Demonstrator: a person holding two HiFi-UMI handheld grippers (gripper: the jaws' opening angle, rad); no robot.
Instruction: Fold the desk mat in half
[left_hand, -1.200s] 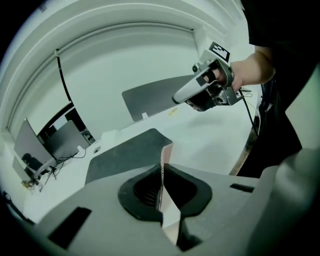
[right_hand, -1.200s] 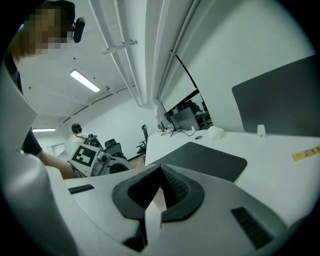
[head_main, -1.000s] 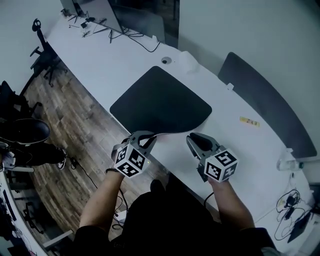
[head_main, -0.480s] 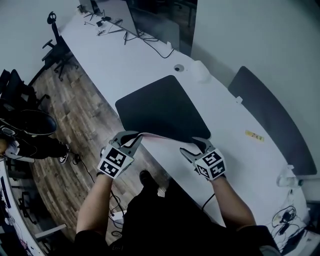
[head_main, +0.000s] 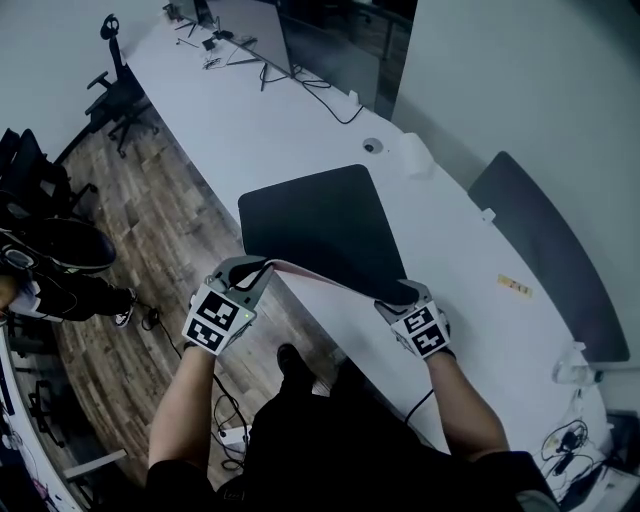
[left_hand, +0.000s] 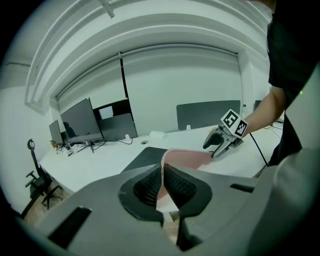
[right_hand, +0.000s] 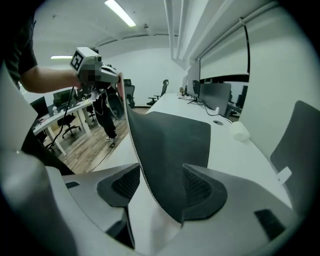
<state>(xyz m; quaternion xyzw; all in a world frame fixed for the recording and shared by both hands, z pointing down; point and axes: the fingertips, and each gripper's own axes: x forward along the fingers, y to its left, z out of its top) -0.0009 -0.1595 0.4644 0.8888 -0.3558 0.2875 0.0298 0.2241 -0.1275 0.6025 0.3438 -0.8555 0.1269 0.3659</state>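
Observation:
The desk mat (head_main: 320, 225), dark on top and pink underneath, lies on the white desk (head_main: 250, 130) with its near edge lifted. My left gripper (head_main: 255, 268) is shut on the mat's near left corner; in the left gripper view the thin edge stands pinched between the ribbed pads (left_hand: 162, 182), with the pink underside (left_hand: 185, 159) curving away. My right gripper (head_main: 405, 297) is at the near right corner. Its jaws are opening, and the mat's edge (right_hand: 175, 140) runs between them (right_hand: 160, 185), with a gap to the left pad.
A grey partition panel (head_main: 555, 265) stands along the desk's far right. A monitor (head_main: 250, 30) and cables sit at the far end, and a white object (head_main: 415, 155) lies by a cable hole. Office chairs (head_main: 60, 240) stand on the wooden floor at left.
My right gripper has moved forward from off the mat to its near right corner, and its jaws have spread around the edge. The left gripper keeps the lifted left corner.

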